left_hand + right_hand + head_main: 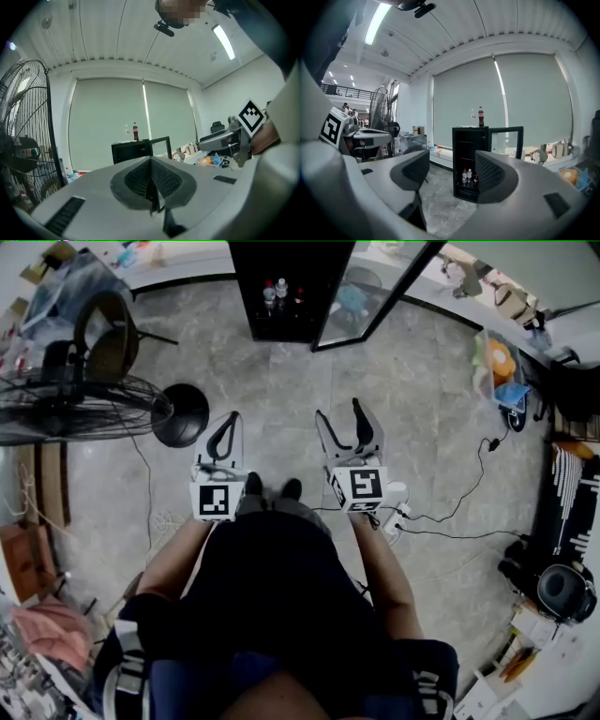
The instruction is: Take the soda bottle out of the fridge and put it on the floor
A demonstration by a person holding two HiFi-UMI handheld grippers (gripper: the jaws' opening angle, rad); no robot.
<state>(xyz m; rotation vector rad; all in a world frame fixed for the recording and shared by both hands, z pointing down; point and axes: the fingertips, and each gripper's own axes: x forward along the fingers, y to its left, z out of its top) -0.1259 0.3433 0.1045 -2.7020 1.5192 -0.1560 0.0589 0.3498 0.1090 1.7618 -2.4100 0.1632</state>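
Note:
A black mini fridge (281,287) stands ahead on the floor with its glass door (375,292) swung open. On its bottom shelf stand three small bottles (468,177); the dark red-capped one (476,180) looks like soda. Another soda bottle (481,117) stands on top of the fridge and also shows in the left gripper view (135,131). My left gripper (230,423) is shut and empty, its pads (161,176) pressed together. My right gripper (337,411) is open with nothing between its pads (492,173). Both are held well short of the fridge.
A standing fan (75,409) with a round black base (180,415) is at my left, a chair (103,334) behind it. A power strip with cables (398,517) lies on the stone floor by my right hand. Clutter lines the right wall (562,521).

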